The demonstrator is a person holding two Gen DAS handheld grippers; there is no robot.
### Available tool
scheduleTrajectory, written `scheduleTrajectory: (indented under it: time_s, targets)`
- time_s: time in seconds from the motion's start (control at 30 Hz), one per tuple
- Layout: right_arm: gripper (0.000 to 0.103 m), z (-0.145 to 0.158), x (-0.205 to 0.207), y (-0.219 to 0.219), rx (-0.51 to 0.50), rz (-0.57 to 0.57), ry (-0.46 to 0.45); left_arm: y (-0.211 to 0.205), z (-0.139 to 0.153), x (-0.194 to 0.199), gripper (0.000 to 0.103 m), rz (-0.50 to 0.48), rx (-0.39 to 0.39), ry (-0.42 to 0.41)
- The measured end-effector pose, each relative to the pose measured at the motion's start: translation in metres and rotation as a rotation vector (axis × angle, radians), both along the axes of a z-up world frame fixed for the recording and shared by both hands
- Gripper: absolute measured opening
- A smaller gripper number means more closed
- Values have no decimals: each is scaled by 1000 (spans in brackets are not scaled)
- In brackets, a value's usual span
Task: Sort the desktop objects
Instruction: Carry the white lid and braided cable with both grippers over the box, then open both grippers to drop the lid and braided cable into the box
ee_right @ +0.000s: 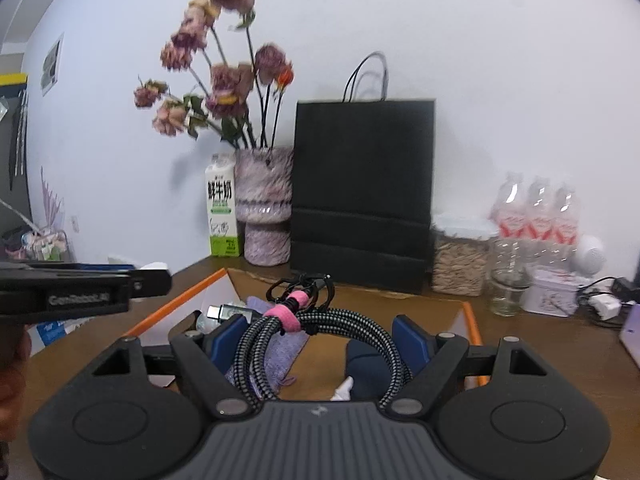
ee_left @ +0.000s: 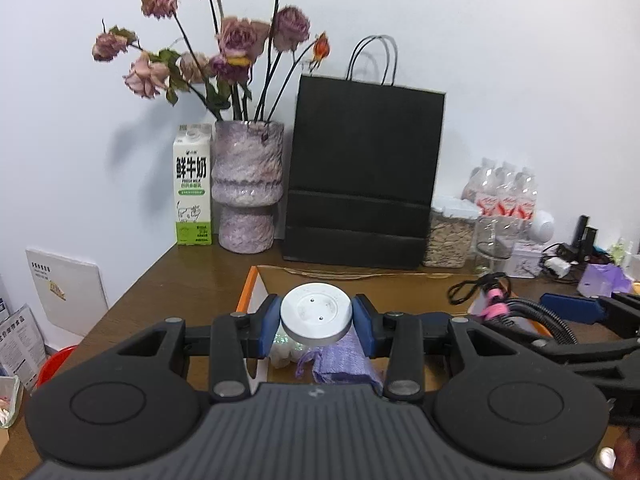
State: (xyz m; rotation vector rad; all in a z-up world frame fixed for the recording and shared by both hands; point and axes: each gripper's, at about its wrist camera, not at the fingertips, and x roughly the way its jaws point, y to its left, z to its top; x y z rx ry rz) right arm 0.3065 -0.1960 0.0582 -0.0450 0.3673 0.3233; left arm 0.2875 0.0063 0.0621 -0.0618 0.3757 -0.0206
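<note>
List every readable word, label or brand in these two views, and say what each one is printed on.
"鲜牛奶", large black characters, on the milk carton.
"FRESH MILK", small line just below it on the same carton; only just readable.
"GenRobot.AI", or close to it, blurred, on the side of the left tool.
Too small or blurred to read: the carton's green band and bottom panel, the white card, the water bottles' labels.

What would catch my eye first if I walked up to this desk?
Probably the dried roses in a mottled vase against the wall, beside a tall black paper bag. Nearer, the left gripper pinches a white round disc, and the right gripper carries a coiled braided cable.
</note>
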Motion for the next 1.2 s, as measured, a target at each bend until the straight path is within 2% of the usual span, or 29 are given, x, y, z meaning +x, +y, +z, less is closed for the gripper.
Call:
scheduleTrajectory:
  time_s: [0.23, 0.47, 0.53, 0.73, 0.8, 0.83, 0.87, 0.9, 0.93, 1.0, 1.03, 1.1, 1.2]
  targets:
    - [79, -30, 39, 17, -33, 26, 68, 1, -27, 25, 40, 51, 23, 59]
    - [78, -42, 43, 21, -55, 36, 99, -1, -43, 33, 40, 63, 60, 109]
    - [32, -43, 43, 22, -49, 54, 111, -3, -46, 34, 40, 62, 72, 114]
    - [30, -48, 49, 18, -36, 39, 151, -5, -51, 36, 40, 50, 81, 137]
    - [38, -49, 49, 17, -33, 40, 162, -5, -50, 34, 41, 47, 83, 128]
    - [52, -48, 49, 17, -32, 42, 164, -6, -50, 33, 42, 46, 85, 126]
    - [62, -48, 49, 17, -26, 41, 165, -6, -49, 33, 43, 48, 89, 124]
    - [81, -46, 48, 16, -18, 41, 162, -6, -49, 31, 51, 51, 92, 118]
    - [91, -44, 47, 15, -15, 42, 156, -6, -47, 31, 63, 53, 93, 111]
    - [93, -39, 44, 14, -23, 35, 138, -6, -43, 26, 83, 66, 92, 86]
    - [100, -37, 44, 13, -25, 28, 135, -5, -42, 24, 91, 75, 93, 73]
    - [103, -33, 43, 10, -18, 16, 134, -4, -37, 21, 103, 96, 90, 46]
    - [103, -28, 43, 5, 5, 13, 135, -3, -33, 17, 103, 96, 78, 26]
